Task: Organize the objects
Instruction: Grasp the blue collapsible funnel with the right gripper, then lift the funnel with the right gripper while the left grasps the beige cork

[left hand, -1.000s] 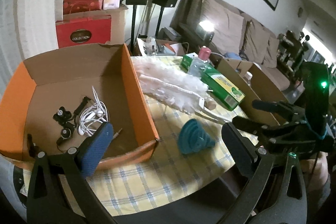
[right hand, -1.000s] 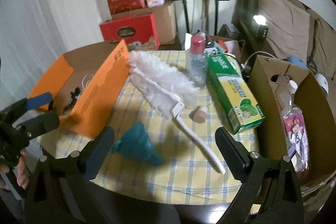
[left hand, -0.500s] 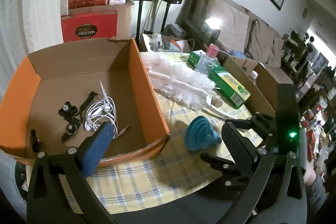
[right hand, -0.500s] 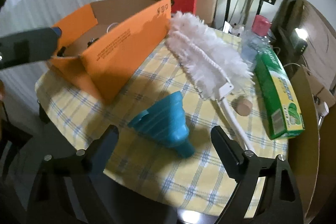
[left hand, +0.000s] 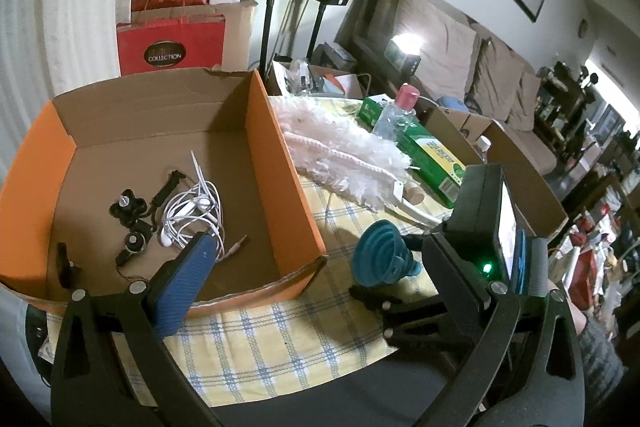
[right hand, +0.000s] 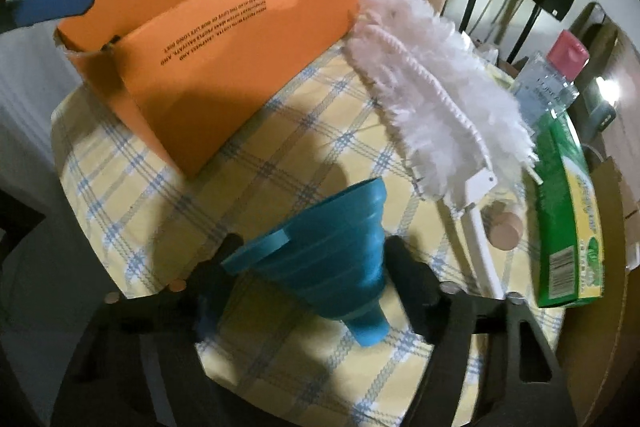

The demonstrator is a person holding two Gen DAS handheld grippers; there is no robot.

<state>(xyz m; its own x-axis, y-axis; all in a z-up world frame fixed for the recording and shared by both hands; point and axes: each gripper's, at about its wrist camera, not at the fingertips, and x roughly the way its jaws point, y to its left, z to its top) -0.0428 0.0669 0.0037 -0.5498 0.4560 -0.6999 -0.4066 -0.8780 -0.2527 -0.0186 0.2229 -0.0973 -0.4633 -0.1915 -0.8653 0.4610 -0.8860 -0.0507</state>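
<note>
A blue collapsible funnel (right hand: 332, 251) lies on its side on the checked tablecloth; it also shows in the left wrist view (left hand: 384, 253). My right gripper (right hand: 316, 279) has its fingers on either side of the funnel, closed in against it. My left gripper (left hand: 316, 275) is open and empty, hovering at the near edge of the orange cardboard box (left hand: 288, 163), which holds white earphones (left hand: 192, 207) and small black parts (left hand: 132, 223). A white feather duster (right hand: 436, 91) lies beside the box.
A green carton (right hand: 568, 211), a clear bottle with a pink cap (right hand: 556, 75) and a cork (right hand: 506, 231) lie right of the duster. An open brown cardboard box (left hand: 520, 163) stands off the table's right side. Red bags and speakers stand behind.
My right gripper moved forward and down to the funnel and its fingers closed in around it. My left gripper drifted slightly, staying open at the box.
</note>
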